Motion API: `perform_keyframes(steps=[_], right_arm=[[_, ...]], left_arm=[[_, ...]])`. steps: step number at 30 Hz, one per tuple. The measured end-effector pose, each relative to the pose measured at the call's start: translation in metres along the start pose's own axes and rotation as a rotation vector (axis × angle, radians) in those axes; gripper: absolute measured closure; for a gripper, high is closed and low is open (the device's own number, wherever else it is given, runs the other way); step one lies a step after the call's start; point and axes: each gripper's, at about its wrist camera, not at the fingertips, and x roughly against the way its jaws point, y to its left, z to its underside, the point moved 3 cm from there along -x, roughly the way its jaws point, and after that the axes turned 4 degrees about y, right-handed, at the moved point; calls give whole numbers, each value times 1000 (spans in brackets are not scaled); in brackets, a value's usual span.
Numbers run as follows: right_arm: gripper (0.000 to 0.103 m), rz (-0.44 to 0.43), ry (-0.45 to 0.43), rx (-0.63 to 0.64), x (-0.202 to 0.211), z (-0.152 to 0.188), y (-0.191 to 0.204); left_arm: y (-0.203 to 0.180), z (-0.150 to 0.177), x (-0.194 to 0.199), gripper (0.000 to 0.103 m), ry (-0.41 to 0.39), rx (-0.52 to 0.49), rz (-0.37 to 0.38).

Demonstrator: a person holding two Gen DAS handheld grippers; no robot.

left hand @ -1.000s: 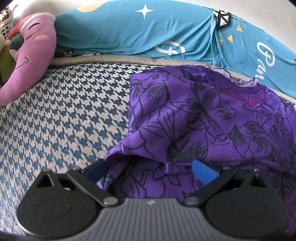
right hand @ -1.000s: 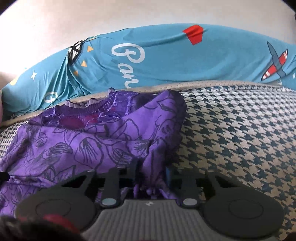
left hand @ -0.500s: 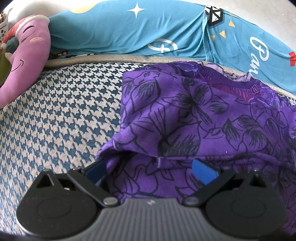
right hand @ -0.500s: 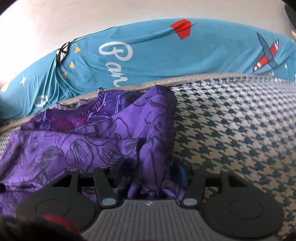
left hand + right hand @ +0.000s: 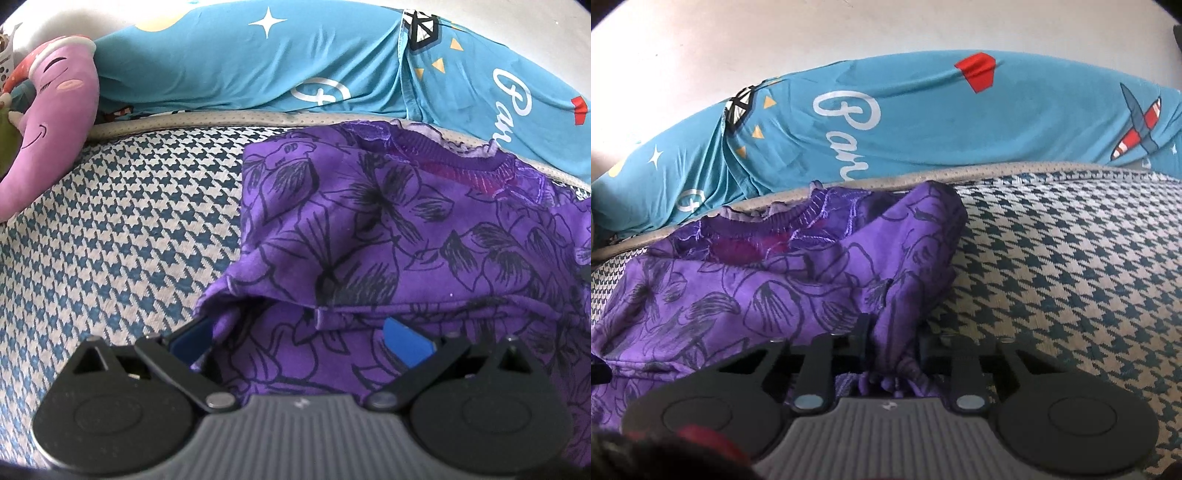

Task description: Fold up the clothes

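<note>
The purple floral top (image 5: 388, 229) lies across the houndstooth bed (image 5: 122, 236), its collar toward the frame's top. The left tongs (image 5: 299, 332) gape wide over its hem; the right tongs (image 5: 890, 343) pinch a bunched fold.

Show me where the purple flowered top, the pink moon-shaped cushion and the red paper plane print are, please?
purple flowered top (image 5: 388, 229), left wrist view, on its flat printed front.
pink moon-shaped cushion (image 5: 55, 122), left wrist view, on its smiling cheek.
red paper plane print (image 5: 977, 70), right wrist view, on the middle of the print.
</note>
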Motion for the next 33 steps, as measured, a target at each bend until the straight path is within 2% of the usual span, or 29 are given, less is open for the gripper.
perform_keyframes(steps=[9,19,23,25,27,33], right_arm=[[82,14,-30,32,9,-4,11],[82,20,-7,-10,4,-4,7],[71,15,18,-56,-1,-2,-1],[58,-4,29,-82,-3,-1,-7],[51,-20,37,-102,-3,1,-13],[39,-65,41,-128,-3,3,-23]], left_arm=[[4,1,-1,0,12,10,-7],[7,4,-2,0,16,4,-23],[9,4,-3,0,26,12,-21],[10,4,-4,0,27,13,-25],[10,3,-4,0,29,18,-27],[10,3,-5,0,36,25,-22]])
